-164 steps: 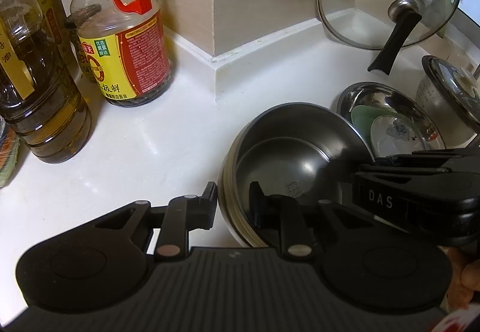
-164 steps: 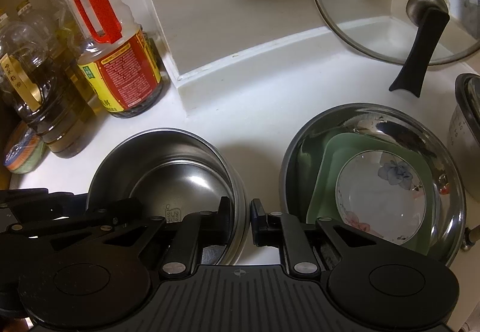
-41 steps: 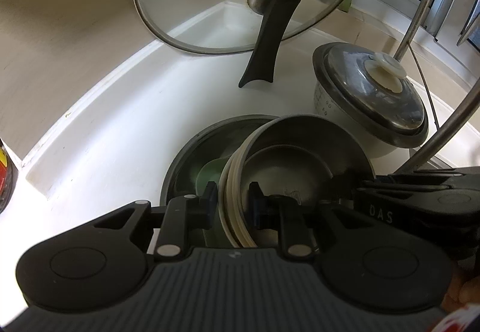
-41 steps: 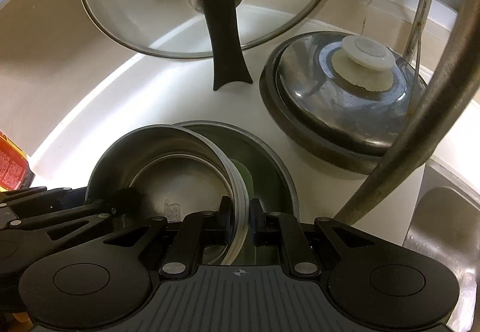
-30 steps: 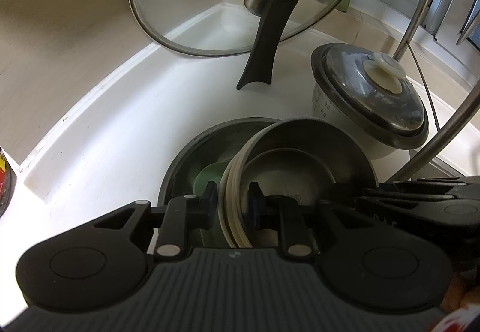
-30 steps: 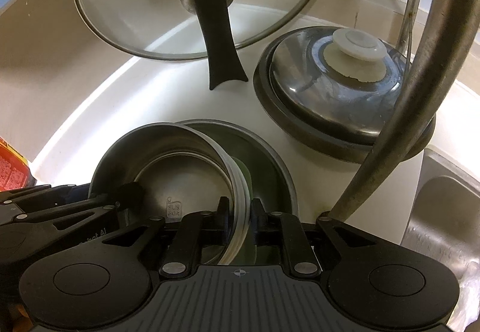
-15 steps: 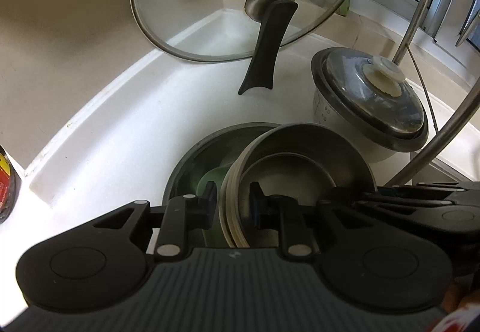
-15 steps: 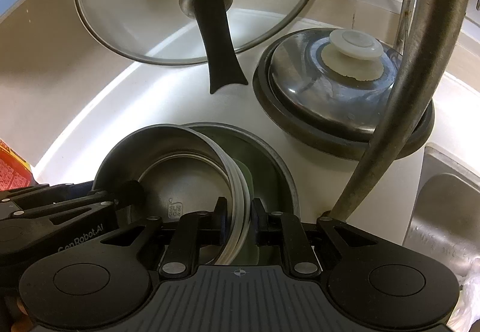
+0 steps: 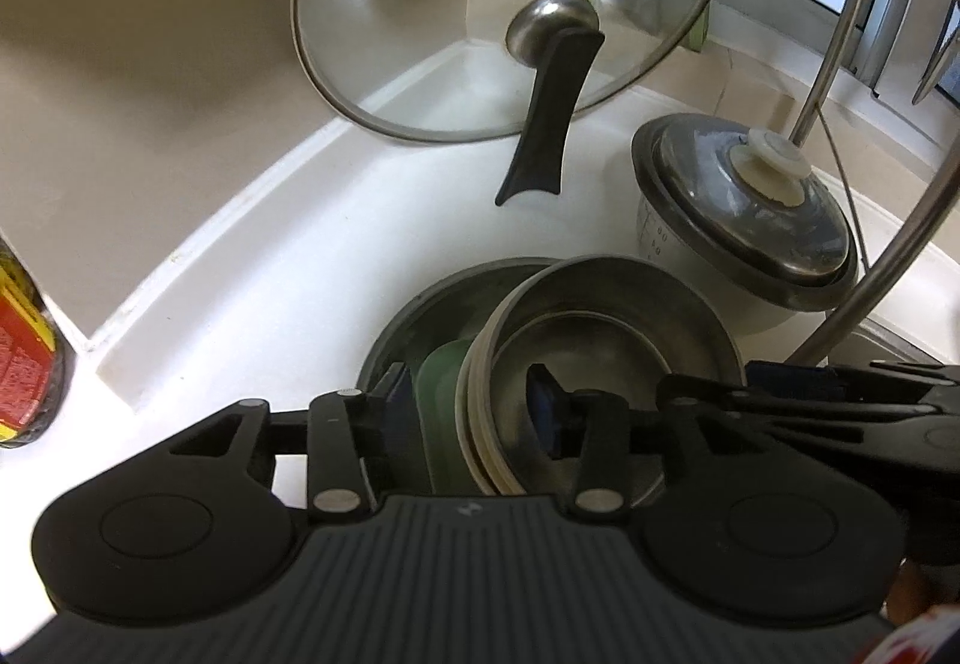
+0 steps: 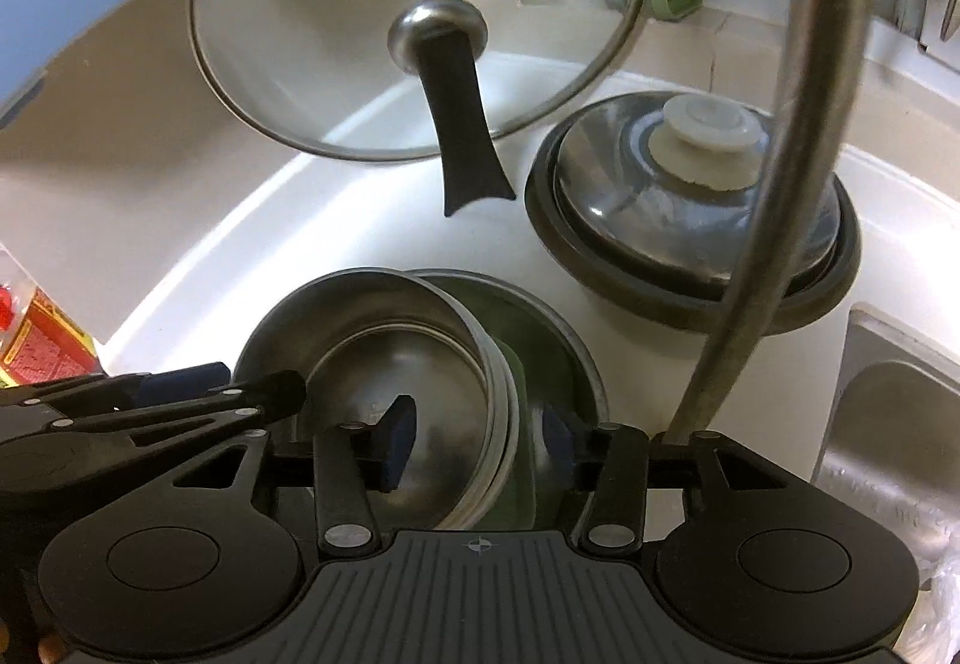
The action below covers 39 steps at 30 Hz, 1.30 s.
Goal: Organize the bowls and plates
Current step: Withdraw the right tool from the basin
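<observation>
I had both sets of jaws spread wide, gripping nothing: left gripper (image 9: 474, 412) and right gripper (image 10: 477, 433) each straddled the steel bowl's (image 10: 384, 358) rim, nested in the basin (image 10: 558, 340) at lower centre.

Right gripper (image 10: 477, 436) jaws apart, straddling rim of steel bowl (image 10: 384, 358), bowl tilted inside larger steel basin (image 10: 564, 346) w/ green plate (image 10: 522, 400) under, left gripper (image 10: 198, 394) at bowl's left rim, glass lid (image 10: 360, 33) leaning behind, lidded pot (image 10: 690, 220) right, faucet pipe (image 10: 780, 172) in front.
</observation>
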Tool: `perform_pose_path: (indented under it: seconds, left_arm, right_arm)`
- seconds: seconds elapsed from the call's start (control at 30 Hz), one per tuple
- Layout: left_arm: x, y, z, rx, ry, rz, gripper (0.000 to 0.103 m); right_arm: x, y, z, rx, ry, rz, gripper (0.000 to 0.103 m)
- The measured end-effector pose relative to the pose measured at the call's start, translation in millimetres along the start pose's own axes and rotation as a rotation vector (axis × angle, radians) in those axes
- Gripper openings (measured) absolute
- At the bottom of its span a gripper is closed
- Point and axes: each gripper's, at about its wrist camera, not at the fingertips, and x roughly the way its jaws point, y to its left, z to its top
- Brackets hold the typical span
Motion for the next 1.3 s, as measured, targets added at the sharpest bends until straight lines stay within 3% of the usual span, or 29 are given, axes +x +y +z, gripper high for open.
perform_pose_path:
  seconds: [0.17, 0.23, 0.3, 0.83, 1.03, 1.3]
  left_arm:
    - [-23, 4, -6, -0.016, -0.034, 0.024, 0.049]
    - [-35, 4, -10, -0.019, -0.049, 0.037, 0.054]
    - [-48, 5, -17, -0.022, -0.066, 0.046, 0.057]
    - [-138, -19, -108, -0.088, -0.098, 0.099, 0.063]
    - [-155, -25, -138, -0.130, -0.077, 0.122, 0.063]
    - [-165, -30, -170, -0.146, -0.032, 0.145, 0.063]
  right_arm:
    - [-19, -1, -8, -0.010, -0.016, 0.031, 0.061]
    - [-26, -1, -13, -0.021, -0.019, 0.040, 0.074]
    - [-35, -2, -20, -0.031, -0.026, 0.055, 0.076]
    - [-98, -14, -87, -0.146, -0.050, 0.136, 0.078]
    - [-113, -23, -110, -0.133, -0.021, 0.199, 0.078]
    - [-118, -25, -134, -0.151, 0.015, 0.193, 0.078]
